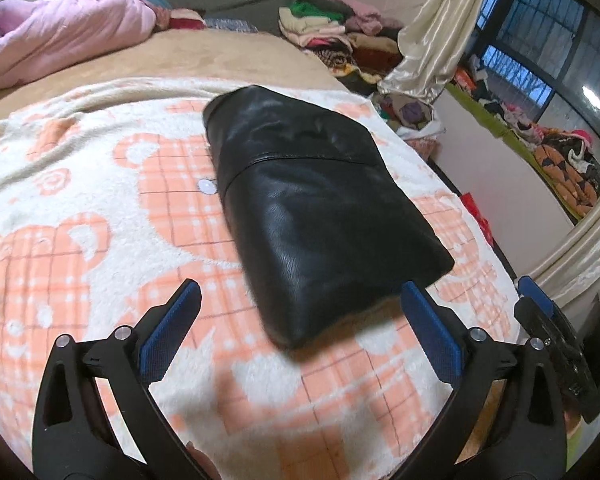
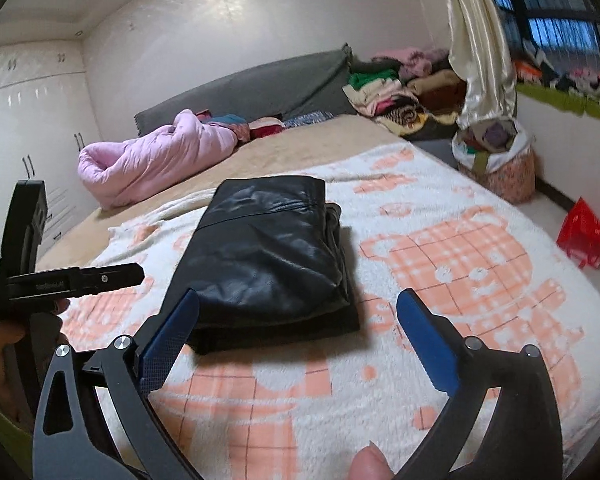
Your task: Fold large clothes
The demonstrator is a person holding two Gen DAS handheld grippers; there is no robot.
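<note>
Folded black leather garment (image 1: 316, 204) flat on peach-and-white bear-print fleece blanket (image 1: 99, 216); left gripper (image 1: 300, 300) and right gripper (image 2: 297, 312) jaws wide, empty, probably clear of it.

1 folded black leather garment (image 1: 320, 200) lies on 1 bear-patterned blanket (image 1: 99, 208), which covers 1 bed (image 2: 308, 140). 2 hand-held grippers show: the left hand-held gripper (image 1: 300, 300) and the right hand-held gripper (image 2: 297, 308), each with 2 blue-padded fingers. 1 pink quilt (image 2: 155, 152), 1 cream curtain (image 2: 480, 40), 1 red bag (image 2: 586, 236), 1 filled basket (image 2: 500, 160). The clothes heaps at the bed's head look like 2, though they blur together.
</note>
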